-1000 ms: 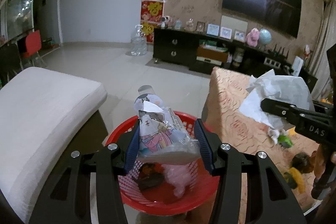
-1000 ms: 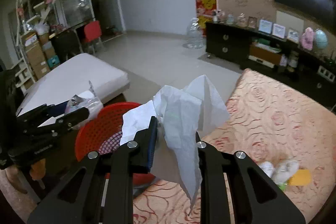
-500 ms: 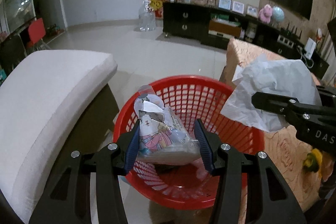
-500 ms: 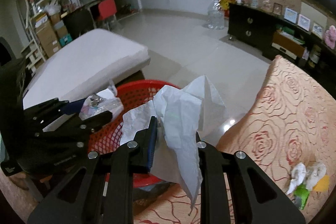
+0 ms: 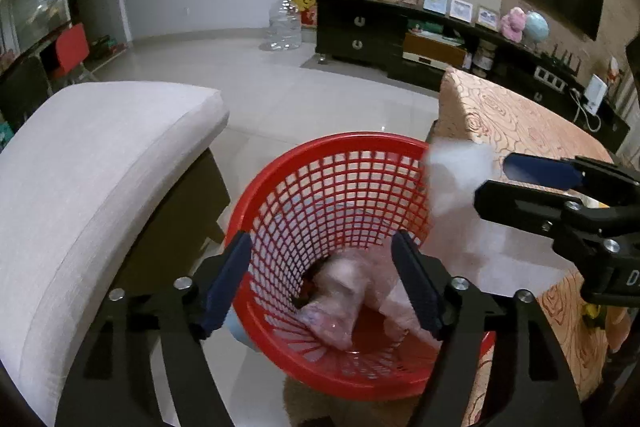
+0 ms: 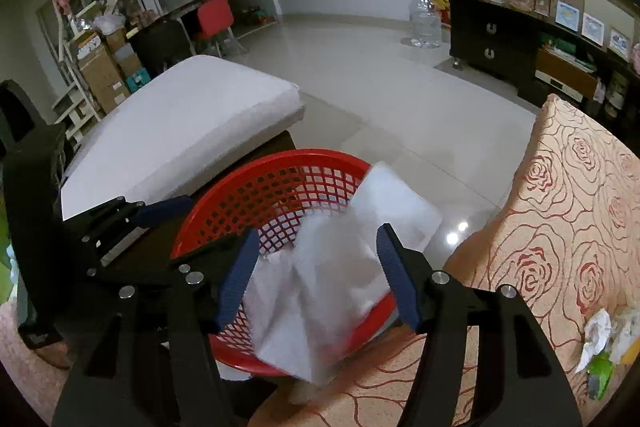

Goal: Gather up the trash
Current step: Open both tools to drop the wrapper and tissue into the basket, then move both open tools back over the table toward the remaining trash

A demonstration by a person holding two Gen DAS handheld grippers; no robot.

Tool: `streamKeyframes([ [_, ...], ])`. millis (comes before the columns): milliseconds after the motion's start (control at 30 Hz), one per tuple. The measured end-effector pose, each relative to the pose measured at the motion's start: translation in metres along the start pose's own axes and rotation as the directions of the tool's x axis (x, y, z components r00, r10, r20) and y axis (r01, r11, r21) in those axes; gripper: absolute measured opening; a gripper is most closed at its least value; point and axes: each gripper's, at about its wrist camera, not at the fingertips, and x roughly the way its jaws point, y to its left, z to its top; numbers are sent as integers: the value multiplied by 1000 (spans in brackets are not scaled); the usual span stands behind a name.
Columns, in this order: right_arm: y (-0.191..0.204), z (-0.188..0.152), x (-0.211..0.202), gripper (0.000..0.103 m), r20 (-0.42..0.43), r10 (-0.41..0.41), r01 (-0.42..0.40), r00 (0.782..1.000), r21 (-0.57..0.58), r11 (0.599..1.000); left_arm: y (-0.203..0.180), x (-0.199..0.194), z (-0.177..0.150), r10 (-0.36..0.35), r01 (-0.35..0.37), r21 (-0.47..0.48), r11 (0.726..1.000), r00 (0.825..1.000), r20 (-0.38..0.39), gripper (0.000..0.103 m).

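Step in hand: dropping two pieces of trash into the red basket (image 5: pixel 352 195), one from each of my tongs.
Left tongs (image 5: pixel 324 287): spread, having just been opening; nothing sits between the pads now. They hang right over the basket's mouth.
Snack packet (image 5: pixel 332 315): blurred and pinkish, down inside the basket near its floor, clear of my left tongs. I judge it has been let go and is landing or has landed.
Right tongs (image 6: pixel 316 275): spread as well, having just been opening. The white tissue (image 6: pixel 332 267) is between the pads but neither pad presses on it; it is smeared with motion, so I take it to be falling.
Tissue's place: over the basket's near rim, partly inside and partly hanging outside toward the table (image 6: pixel 580 211). Whether it falls in or catches on the rim I cannot tell.
Basket's place: on the floor between the white cushioned seat (image 5: pixel 100 163) and the rose-patterned table.
What is left: a small heap of crumpled wrappers (image 6: pixel 604 339) lies on the table, well to the right of the basket.
Next move: check that the tissue has gone in, nudging it off the rim if not, then carry the spread tongs to that heap and pinch one scrap at a time.
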Motion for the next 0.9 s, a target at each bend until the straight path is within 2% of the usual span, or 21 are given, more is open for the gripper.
streamKeyframes([
  [267,-4,-1,-4,60,9,-20,20,1000,6,1000,13,-8,6,19,-16,-73,997,999,33,74],
  [500,-22,-8,-21,60,28,-87,86,996,29,996,1,-20,14,14,-7,-75,997,996,87,75],
  [767,-56,-27,-62,64,55,-191,186,980,84,979,-26,-30,18,-44,48,-38,998,992,116,76],
  [900,-83,-42,-95,67,74,-254,241,964,150,959,-50,-34,20,-86,87,-5,996,989,123,76],
])
